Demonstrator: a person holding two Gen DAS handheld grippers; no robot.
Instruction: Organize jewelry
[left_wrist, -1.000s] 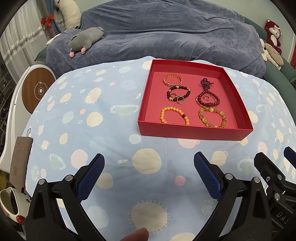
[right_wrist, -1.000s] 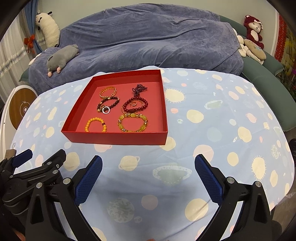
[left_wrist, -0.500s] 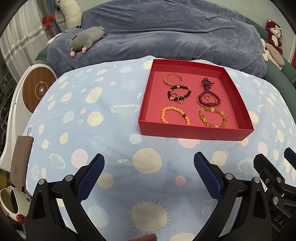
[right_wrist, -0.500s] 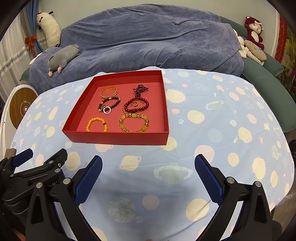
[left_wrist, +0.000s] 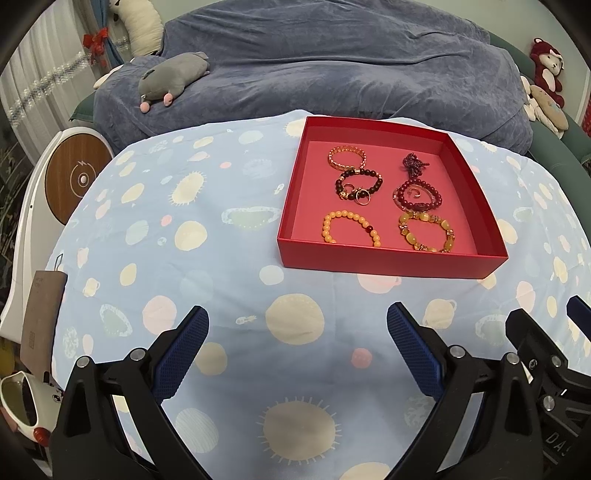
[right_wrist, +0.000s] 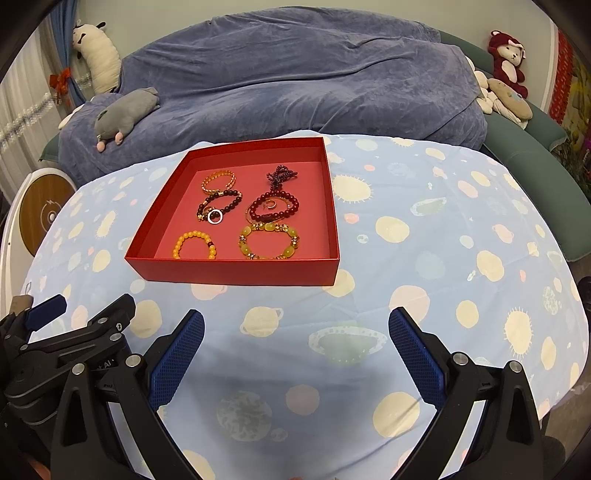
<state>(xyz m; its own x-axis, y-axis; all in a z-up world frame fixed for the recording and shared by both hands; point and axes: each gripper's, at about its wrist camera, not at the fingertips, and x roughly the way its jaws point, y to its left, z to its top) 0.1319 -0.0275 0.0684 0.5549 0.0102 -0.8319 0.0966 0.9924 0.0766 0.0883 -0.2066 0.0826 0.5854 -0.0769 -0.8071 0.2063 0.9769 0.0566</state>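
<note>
A shallow red box (left_wrist: 391, 264) (right_wrist: 236, 273) sits on the pale blue spotted cloth. Inside lie several bead bracelets: an orange one (left_wrist: 349, 230) (right_wrist: 195, 244), a yellow one (left_wrist: 426, 230) (right_wrist: 269, 240), a dark one with rings (left_wrist: 358, 184) (right_wrist: 219, 208), a red one (left_wrist: 417, 194) (right_wrist: 275, 208), a thin gold one (left_wrist: 347, 157) and a purple knotted piece (left_wrist: 413, 164). My left gripper (left_wrist: 297, 350) is open and empty, well short of the box. My right gripper (right_wrist: 295, 354) is open and empty too, beside the left gripper's body (right_wrist: 66, 343).
A blue-covered sofa (left_wrist: 332, 66) with a grey plush toy (left_wrist: 171, 79) lies behind the table. More plush toys (right_wrist: 506, 55) sit at the far right. A white round device (left_wrist: 74, 177) stands at the left. The cloth (right_wrist: 461, 240) spreads right of the box.
Both grippers stay open and almost still. The view has shifted only slightly; the box and jewelry have not moved.
</note>
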